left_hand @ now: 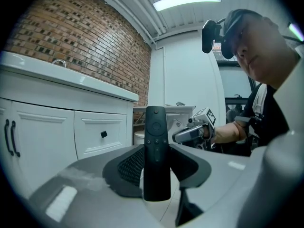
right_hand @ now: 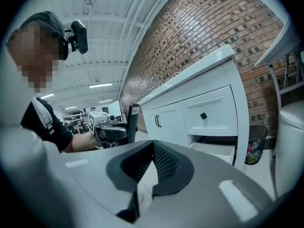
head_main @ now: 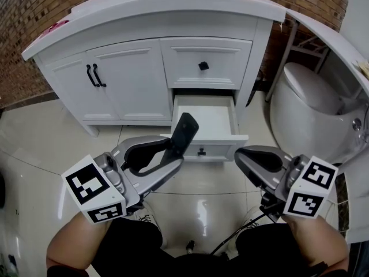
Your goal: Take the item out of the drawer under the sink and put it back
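Note:
A slim black remote control (head_main: 183, 134) stands upright between the jaws of my left gripper (head_main: 171, 153), which is shut on its lower half. In the left gripper view the remote (left_hand: 157, 151) rises from between the dark pads with its buttons facing the camera. It hangs just in front of the open lower drawer (head_main: 204, 115), whose white inside shows nothing else. My right gripper (head_main: 240, 153) hovers to the right of the drawer front, shut with nothing in it; its pads (right_hand: 164, 163) meet at the tip. The right gripper view also shows the remote (right_hand: 132, 120) in the left gripper (right_hand: 111, 132).
The white vanity (head_main: 127, 79) has double doors at the left and a closed upper drawer (head_main: 203, 66) with a black knob. A white toilet (head_main: 311, 111) stands at the right. A small waste bin (right_hand: 256, 144) sits between them. Glossy tiles cover the floor.

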